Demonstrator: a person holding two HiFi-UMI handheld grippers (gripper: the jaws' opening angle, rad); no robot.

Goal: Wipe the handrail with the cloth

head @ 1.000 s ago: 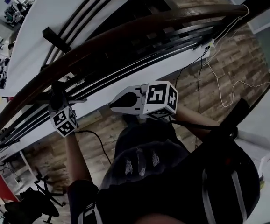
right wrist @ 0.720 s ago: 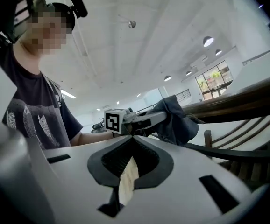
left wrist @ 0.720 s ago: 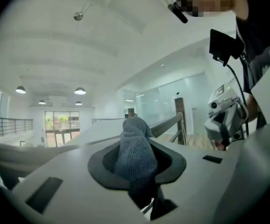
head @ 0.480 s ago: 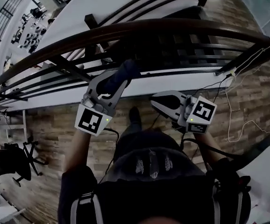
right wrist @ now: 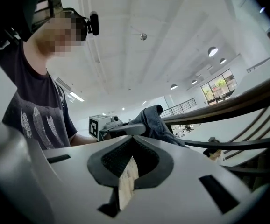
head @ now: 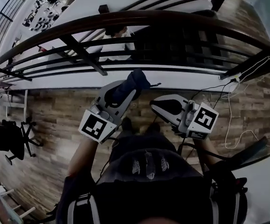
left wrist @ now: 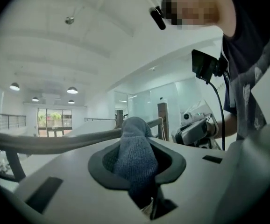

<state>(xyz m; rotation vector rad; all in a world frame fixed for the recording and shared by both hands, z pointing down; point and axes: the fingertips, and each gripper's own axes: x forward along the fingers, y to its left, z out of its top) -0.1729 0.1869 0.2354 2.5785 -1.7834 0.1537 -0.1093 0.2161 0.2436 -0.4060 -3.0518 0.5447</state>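
The person stands at a balcony edge with 2 grippers raised in front of the chest. The left gripper (head: 122,92) is pinching the cloth (head: 134,82), and the left gripper view shows its jaws clamped on the lower part of the fabric (left wrist: 133,149). The cloth is dark blue-grey with a ribbed, knitted weave. It is bunched into a thick wad that stands up out of the jaws and ends in a rounded top. From the right gripper view the same cloth (right wrist: 156,121) looks crumpled, and a loose fold hangs down on one side.

The handrail (head: 149,18) is a dark brown, smooth, slightly glossy bar. It curves across the scene above several thinner dark rails. In the head view the cloth sits on the person's side of the handrail, not on it.

The right gripper (head: 157,105) hovers just beside the left one, level with it. Its jaws are drawn almost together on nothing (right wrist: 127,181), leaving 1 thin slit with pale wood grain showing through.

A wooden plank floor (head: 46,125) lies below, and a thin white cable (head: 233,111) trails down at the right.
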